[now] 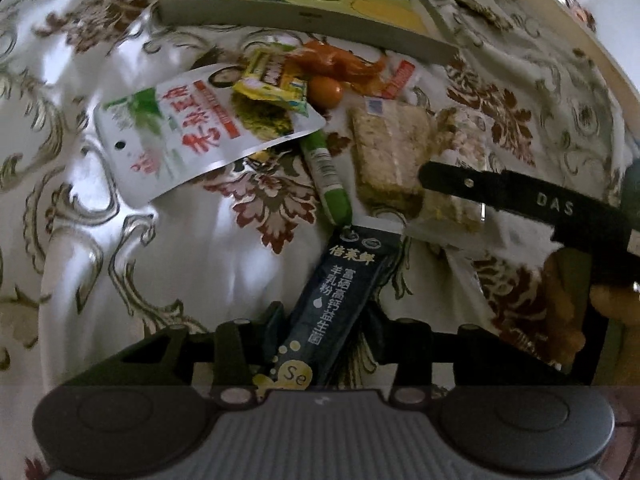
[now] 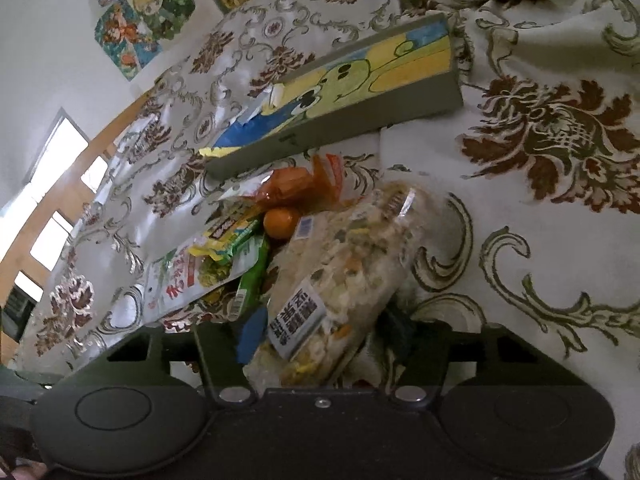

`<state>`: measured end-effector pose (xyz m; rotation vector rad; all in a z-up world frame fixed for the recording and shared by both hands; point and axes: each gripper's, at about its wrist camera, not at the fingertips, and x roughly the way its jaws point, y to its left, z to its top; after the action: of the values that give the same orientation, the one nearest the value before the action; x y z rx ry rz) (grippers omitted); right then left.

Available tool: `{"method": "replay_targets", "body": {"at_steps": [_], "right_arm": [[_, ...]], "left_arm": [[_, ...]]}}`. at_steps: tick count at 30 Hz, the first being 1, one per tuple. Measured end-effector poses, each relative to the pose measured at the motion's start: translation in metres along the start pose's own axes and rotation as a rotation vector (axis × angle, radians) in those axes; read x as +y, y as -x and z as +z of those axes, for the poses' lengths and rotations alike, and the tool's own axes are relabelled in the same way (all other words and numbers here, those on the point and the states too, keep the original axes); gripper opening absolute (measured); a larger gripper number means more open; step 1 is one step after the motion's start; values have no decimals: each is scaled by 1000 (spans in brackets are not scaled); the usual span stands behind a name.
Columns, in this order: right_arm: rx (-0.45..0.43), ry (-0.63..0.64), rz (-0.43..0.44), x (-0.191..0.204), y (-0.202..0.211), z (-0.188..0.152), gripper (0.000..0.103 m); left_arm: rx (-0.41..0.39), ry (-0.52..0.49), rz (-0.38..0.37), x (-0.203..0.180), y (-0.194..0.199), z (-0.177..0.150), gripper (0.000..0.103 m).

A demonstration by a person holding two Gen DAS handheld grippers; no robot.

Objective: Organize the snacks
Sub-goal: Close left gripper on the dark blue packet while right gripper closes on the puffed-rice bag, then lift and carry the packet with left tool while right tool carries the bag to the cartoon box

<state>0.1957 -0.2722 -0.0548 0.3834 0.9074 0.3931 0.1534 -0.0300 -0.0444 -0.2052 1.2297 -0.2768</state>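
The dark sachet [image 1: 340, 300] with gold lettering is pinched between the fingers of the left tongs [image 1: 324, 328], its lower end between them and its upper end slanting out over the patterned cloth [image 1: 160, 264] that covers the table. Just beyond its tip lies a green tube [image 1: 326, 172], and to the left of that a white pouch [image 1: 200, 128] with red lettering and a picture of greens, with a yellow packet [image 1: 272, 84] resting on its far corner. Behind these sit a small orange fruit [image 1: 325, 91] and a crumpled orange wrapper [image 1: 336, 60], all crowded together in one heap. To the right of the tube is a clear bag of pale snack pieces [image 2: 340, 272], and the right tongs [image 2: 320, 336] are closed on its near end; in the left view one black finger [image 1: 500, 188] of the right tongs lies across that bag. The bag presses against the green tube and the fruit on its left side, so the heap sits tight against what the right tongs hold. Beyond the heap a flat grey box [image 1: 304, 20] with a yellow and blue cartoon on top lies across the table, close behind the orange wrapper. Further off in the right view, colourful pictures [image 2: 140, 20] hang on a white wall, with a bright window [image 2: 56, 168] to the left.
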Motion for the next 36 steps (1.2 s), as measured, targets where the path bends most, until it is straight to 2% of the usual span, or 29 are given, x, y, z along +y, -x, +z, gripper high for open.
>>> {"method": "replay_targets", "body": {"at_steps": [5,16,20,24,36], "right_arm": [[-17,-31,21,-4,11,-2,50],[-47,-27,67,-3,23,-3,45],[-52,-29,74,-2,24,-3,44],[-66,-54,103,-5,27,-2,42],[-81,-133,157,-17,31,4,38]], "left_arm": [[-16,40,-39,3,9,-8,44],[-67,122,-131,9,20,-17,43],[-99,88,-127,3,24,-18,43],[-139,96,-163,-1,29,-18,43],[-217,143,-173,1,31,1,43]]}}
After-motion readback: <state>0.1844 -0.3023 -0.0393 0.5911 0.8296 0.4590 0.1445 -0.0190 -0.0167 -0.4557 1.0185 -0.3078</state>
